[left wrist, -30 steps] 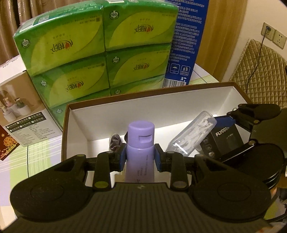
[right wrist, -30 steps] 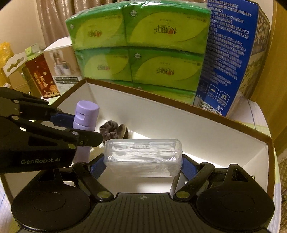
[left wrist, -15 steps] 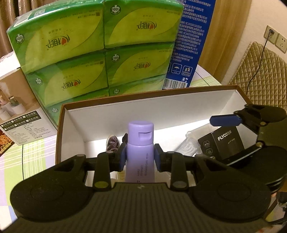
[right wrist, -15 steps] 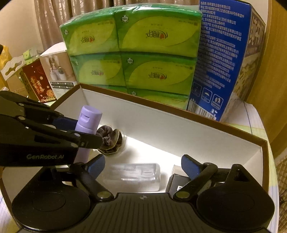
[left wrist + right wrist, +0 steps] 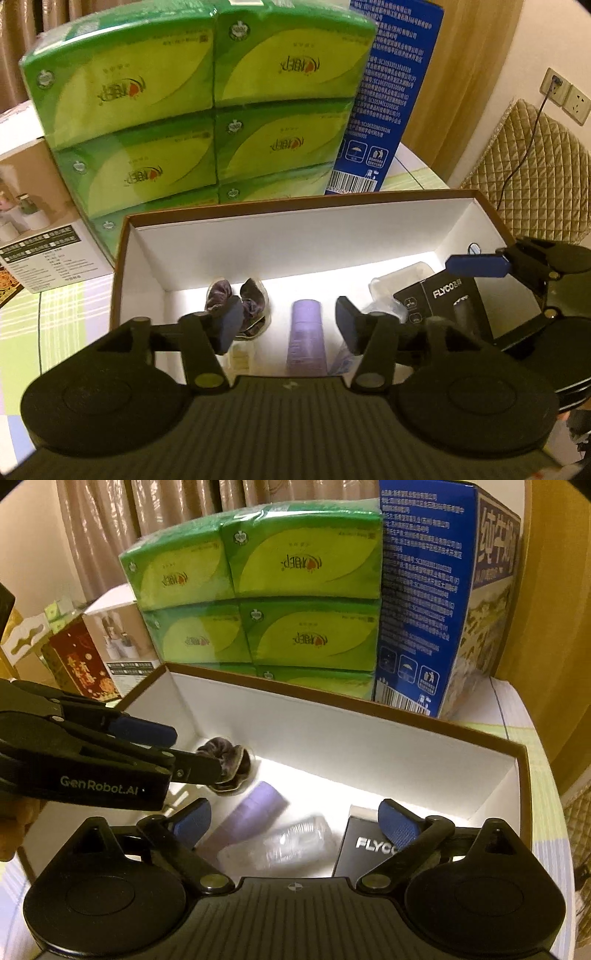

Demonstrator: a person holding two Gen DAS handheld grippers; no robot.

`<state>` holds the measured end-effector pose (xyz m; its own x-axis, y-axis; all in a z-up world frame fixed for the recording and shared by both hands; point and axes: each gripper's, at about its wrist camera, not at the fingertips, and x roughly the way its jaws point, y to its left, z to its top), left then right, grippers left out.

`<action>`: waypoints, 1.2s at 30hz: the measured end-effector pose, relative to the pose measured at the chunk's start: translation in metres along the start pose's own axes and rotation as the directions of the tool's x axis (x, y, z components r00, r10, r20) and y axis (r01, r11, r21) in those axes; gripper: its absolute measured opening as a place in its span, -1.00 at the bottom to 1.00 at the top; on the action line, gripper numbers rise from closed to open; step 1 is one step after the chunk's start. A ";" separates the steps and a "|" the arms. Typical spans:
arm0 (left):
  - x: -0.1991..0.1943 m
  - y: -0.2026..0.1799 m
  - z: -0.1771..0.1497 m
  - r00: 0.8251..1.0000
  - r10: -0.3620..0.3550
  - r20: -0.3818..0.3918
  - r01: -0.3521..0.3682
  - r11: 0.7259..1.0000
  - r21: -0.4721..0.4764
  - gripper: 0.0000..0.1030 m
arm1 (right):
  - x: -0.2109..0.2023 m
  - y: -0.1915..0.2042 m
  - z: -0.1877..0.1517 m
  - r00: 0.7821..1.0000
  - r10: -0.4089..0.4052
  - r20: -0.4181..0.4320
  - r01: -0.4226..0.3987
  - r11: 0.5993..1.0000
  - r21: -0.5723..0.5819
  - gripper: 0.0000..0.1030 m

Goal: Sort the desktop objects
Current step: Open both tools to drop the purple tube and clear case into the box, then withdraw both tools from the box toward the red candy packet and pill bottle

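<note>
- Releasing is the step in hand: the left claw (image 5: 286, 325) has just been opening, and the purple bottle (image 5: 306, 336) lies on the floor of the white-lined box (image 5: 280, 240), below and between the pads, neither pad pressing on it.
- The right claw (image 5: 295, 821) has also been opening and now stands wide with nothing in it; the clear plastic case (image 5: 280, 843) lies on the box floor under it, just beside the purple bottle.
- The dark velvet scrunchie (image 5: 240, 301) sits toward the back left of the box, and the black FLYCO carton (image 5: 369, 849) lies at the right, next to the clear case.
- To finish well, I would lift each claw straight up and out with the jaws left apart, so that no pad drags the bottle or the case along.
- The left claw's near pad (image 5: 229, 323) hangs close in front of the scrunchie, so withdraw it without sweeping sideways.
- The two claws stand near one another over the box; moving one at a time would avoid a knock.
- The green tissue packs (image 5: 207, 107) and the blue carton (image 5: 384, 96) rise just behind the box on the desk, so back away toward the near side.
</note>
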<state>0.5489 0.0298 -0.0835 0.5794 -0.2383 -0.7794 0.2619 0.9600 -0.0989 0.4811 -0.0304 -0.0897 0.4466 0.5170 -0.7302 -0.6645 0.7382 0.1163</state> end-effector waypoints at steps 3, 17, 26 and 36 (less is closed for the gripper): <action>-0.009 0.001 -0.006 1.000 0.016 0.001 -0.016 1.000 -0.002 0.23 | -0.010 0.000 -0.006 1.000 0.011 -0.001 -0.011 0.999 0.031 0.87; -0.093 -0.001 -0.048 0.994 0.082 0.074 -0.080 0.996 -0.025 0.57 | -0.075 0.018 -0.045 1.000 -0.017 0.021 0.014 0.992 0.127 0.96; -0.140 -0.006 -0.086 0.991 0.115 0.065 -0.111 0.992 -0.066 0.67 | -0.118 0.037 -0.064 0.999 -0.008 0.035 0.002 0.985 0.175 0.96; -0.188 -0.023 -0.124 0.985 0.149 0.083 -0.142 0.986 -0.090 0.77 | -0.159 0.067 -0.088 0.999 0.001 0.044 -0.008 0.988 0.154 0.96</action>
<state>0.3385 0.0709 -0.0113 0.6741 -0.1039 -0.7313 0.1065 0.9934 -0.0430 0.3129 -0.1010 -0.0248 0.4718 0.5369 -0.6994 -0.5678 0.7918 0.2249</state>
